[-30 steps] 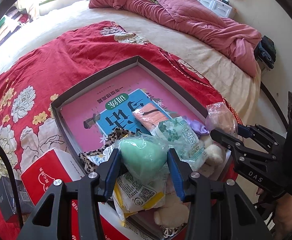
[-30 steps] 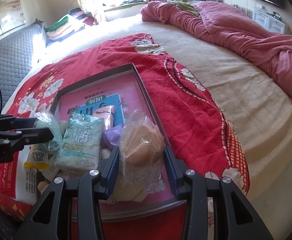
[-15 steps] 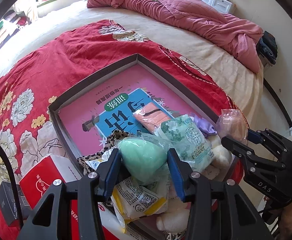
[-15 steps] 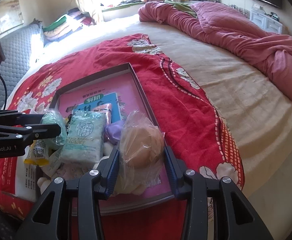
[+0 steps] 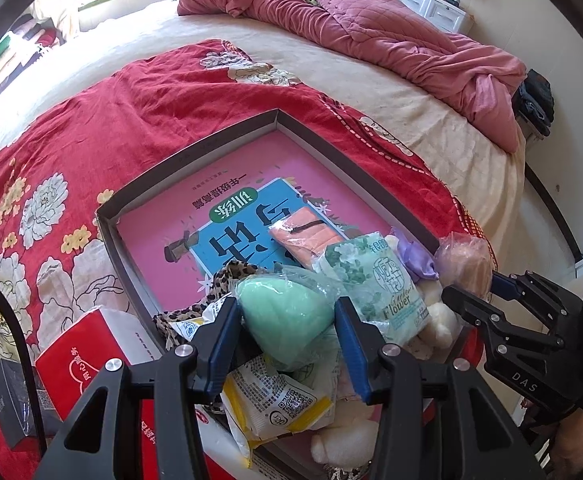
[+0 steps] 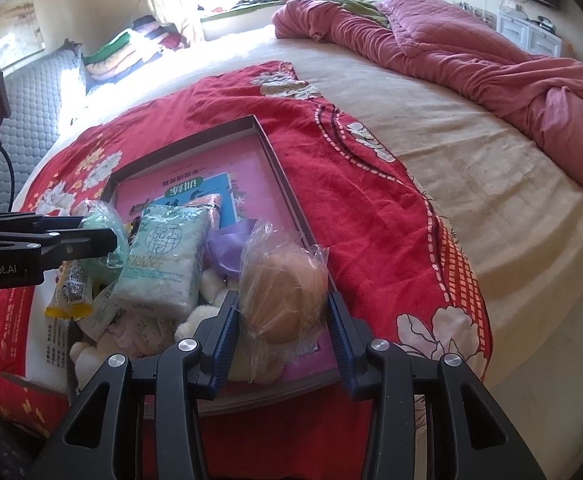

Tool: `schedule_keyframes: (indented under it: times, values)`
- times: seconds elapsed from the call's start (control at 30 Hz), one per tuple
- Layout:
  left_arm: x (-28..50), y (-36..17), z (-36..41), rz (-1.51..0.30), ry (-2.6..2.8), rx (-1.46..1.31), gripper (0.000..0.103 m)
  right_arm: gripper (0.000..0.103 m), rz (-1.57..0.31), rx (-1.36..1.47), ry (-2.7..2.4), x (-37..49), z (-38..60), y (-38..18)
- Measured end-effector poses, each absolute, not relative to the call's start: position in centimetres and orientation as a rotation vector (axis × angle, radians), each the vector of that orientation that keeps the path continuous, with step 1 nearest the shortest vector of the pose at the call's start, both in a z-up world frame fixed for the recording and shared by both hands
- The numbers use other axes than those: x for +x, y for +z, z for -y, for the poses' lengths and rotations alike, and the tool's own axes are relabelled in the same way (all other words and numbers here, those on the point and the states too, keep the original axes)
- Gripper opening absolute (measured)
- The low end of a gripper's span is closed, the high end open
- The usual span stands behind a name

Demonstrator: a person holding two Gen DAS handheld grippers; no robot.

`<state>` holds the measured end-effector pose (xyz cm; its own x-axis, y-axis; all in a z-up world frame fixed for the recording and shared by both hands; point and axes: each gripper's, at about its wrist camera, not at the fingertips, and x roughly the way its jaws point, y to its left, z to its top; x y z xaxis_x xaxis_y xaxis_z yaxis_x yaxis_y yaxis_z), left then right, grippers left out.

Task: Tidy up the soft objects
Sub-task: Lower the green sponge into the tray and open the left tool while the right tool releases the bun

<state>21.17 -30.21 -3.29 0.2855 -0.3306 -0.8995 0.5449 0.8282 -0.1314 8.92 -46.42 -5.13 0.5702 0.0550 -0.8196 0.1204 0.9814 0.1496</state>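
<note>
Left gripper (image 5: 287,330) jaws apparently clamp the green sponge (image 5: 285,314).

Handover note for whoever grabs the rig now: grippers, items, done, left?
Left gripper: shut on bagged green sponge, over the box's near corner.
Right gripper: shut on bagged tan sponge, over the box's near right edge.
Grey box: far half bare; tissue pack, orange pouch, plush and snack packs piled at near end.
Done: both picks. Left: place both, spread the pile.
</note>
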Motion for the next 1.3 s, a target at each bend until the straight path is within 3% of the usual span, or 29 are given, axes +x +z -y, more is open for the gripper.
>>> schedule_keyframes:
  times: [0.33, 0.73, 1.17, 1.3]
  values:
    - [21.3, -3.3, 29.9, -1.149, -0.592, 0.185, 0.049, 0.045, -0.942, 0.203, -0.032, 9.1, 46.3, -4.9]
    - [21.2, -3.1, 30.0, -1.162, -0.588, 0.205, 0.051, 0.053, -0.929, 0.205, -0.017, 9.1, 46.0, -4.5]
    - [20.2, -2.8, 30.3, -1.165, -0.587, 0.256, 0.062, 0.06, -0.919, 0.197, -0.035, 8.8, 46.4, -4.0]
    - [20.1, -2.9, 30.1, -1.171, -0.59, 0.25, 0.07, 0.06, -0.916, 0.19, -0.033, 8.7, 46.3, -3.9]
